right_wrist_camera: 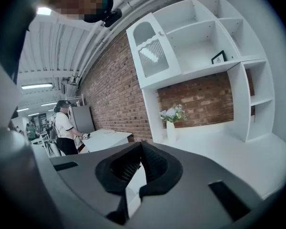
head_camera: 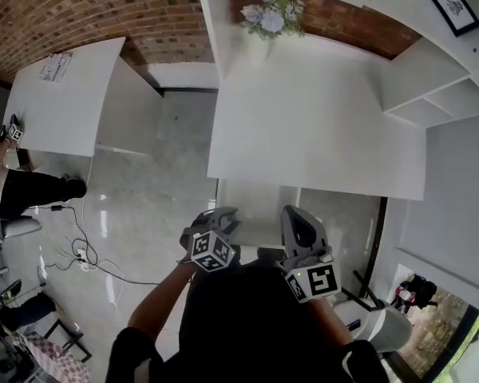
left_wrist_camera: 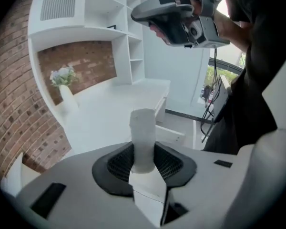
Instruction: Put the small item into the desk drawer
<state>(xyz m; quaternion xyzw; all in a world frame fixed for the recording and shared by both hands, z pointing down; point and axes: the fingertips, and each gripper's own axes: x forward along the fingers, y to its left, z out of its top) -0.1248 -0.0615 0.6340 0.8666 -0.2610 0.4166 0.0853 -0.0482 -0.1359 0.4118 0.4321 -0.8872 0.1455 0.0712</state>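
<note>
My left gripper (left_wrist_camera: 144, 152) is shut on a small white block-shaped item (left_wrist_camera: 143, 130), which stands up out of the jaws. In the head view that gripper (head_camera: 221, 220) is held in front of the white desk (head_camera: 319, 146), just short of its front edge; the item does not show there. My right gripper (right_wrist_camera: 140, 147) is shut with nothing between its pads. It hangs beside the left one (head_camera: 294, 218) and appears high in the left gripper view (left_wrist_camera: 181, 15). A white drawer-like box (left_wrist_camera: 170, 133) juts out under the desk's front edge.
A white vase of flowers (head_camera: 271, 18) stands at the back of the desk. White shelves (head_camera: 435, 86) rise at the right. A second white table (head_camera: 64, 94) is at the left, and cables (head_camera: 84, 254) lie on the floor. A person (right_wrist_camera: 64, 128) stands at that table.
</note>
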